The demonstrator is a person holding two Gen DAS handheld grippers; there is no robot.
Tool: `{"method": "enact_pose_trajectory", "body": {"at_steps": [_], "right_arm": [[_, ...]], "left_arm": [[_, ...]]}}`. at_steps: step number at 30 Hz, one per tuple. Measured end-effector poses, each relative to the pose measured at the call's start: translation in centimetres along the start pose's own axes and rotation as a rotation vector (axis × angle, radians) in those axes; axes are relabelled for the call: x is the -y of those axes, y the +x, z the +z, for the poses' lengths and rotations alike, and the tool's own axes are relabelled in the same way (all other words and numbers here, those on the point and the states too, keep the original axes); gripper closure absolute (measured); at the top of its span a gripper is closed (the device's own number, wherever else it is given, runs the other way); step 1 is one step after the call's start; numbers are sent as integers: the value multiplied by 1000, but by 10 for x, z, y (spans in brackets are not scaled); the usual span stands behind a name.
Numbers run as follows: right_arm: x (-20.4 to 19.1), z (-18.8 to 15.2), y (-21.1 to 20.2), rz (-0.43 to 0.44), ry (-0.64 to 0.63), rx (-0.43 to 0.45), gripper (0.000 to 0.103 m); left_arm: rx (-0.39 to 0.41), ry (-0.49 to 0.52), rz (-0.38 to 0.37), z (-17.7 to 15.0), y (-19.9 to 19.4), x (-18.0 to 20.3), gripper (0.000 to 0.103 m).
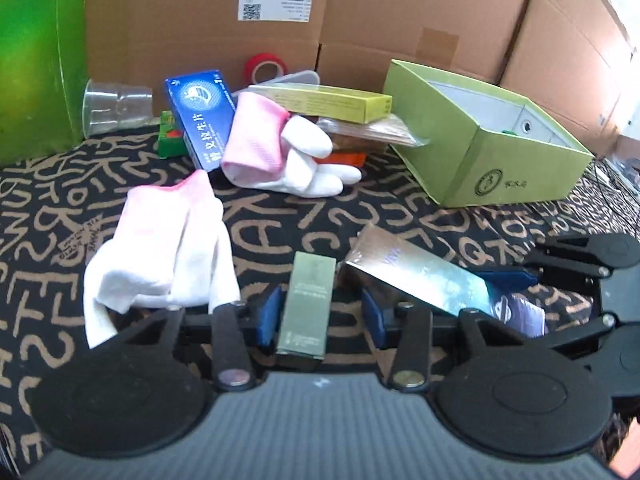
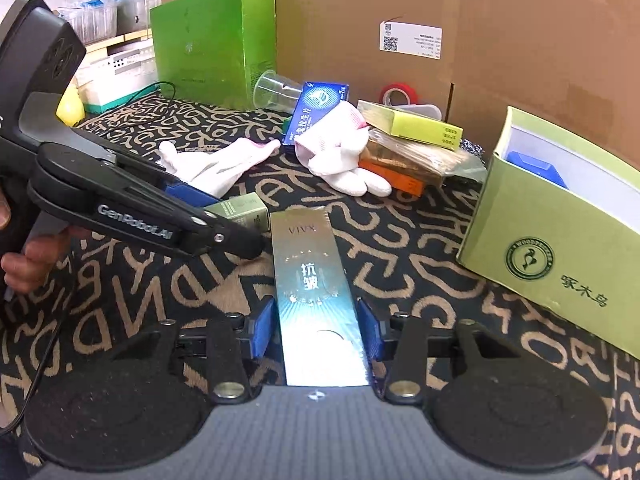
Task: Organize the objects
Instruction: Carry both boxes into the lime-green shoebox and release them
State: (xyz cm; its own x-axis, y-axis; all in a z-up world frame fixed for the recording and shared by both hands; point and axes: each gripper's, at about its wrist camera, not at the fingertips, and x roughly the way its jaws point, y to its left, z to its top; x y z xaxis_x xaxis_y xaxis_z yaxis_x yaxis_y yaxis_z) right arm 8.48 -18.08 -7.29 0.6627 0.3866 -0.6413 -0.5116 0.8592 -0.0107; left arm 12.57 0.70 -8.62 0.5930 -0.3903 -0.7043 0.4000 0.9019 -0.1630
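Black cloth printed with tan letters covers the worktop [image 1: 360,224], with big cardboard cartons [image 1: 400,12] standing behind it. Nearest the left camera, the left tongs [image 1: 320,316] stand apart around a small grey-green box [image 1: 308,300]; its left side sits close to the left pad, while a gap shows on the right. Just to its right, the right tongs [image 2: 316,328] straddle a long silver-blue box [image 2: 312,280] lying flat, pads close to both sides, though contact cannot be confirmed. Beside the small box lies 1 white-and-pink glove [image 1: 168,252]. Farther back, a 2nd glove [image 1: 280,152] rests against a pile: a blue box [image 1: 200,112], a yellow-green carton [image 1: 332,102], and an orange box [image 2: 400,178]. An open green box [image 1: 492,140] sits to the right. A clear cup [image 1: 116,106] and red tape roll [image 1: 266,66] lie by the cartons.
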Motion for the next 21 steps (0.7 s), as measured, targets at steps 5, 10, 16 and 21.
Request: {"method": "enact_pose_trajectory", "body": {"at_steps": [5, 10, 16, 21], "right_arm": [[4, -5, -15, -14, 34, 6, 59], [20, 4, -53, -25, 94, 91, 59], [70, 29, -101, -167, 166, 211, 59], [128, 45, -117, -327, 253, 271, 59]], "left_arm": [[-11, -25, -35, 4, -7, 3, 81], [83, 1, -121, 31, -33, 36, 81], [192, 54, -191, 91, -44, 92, 81], [205, 38, -230, 136, -13, 130, 81]]}}
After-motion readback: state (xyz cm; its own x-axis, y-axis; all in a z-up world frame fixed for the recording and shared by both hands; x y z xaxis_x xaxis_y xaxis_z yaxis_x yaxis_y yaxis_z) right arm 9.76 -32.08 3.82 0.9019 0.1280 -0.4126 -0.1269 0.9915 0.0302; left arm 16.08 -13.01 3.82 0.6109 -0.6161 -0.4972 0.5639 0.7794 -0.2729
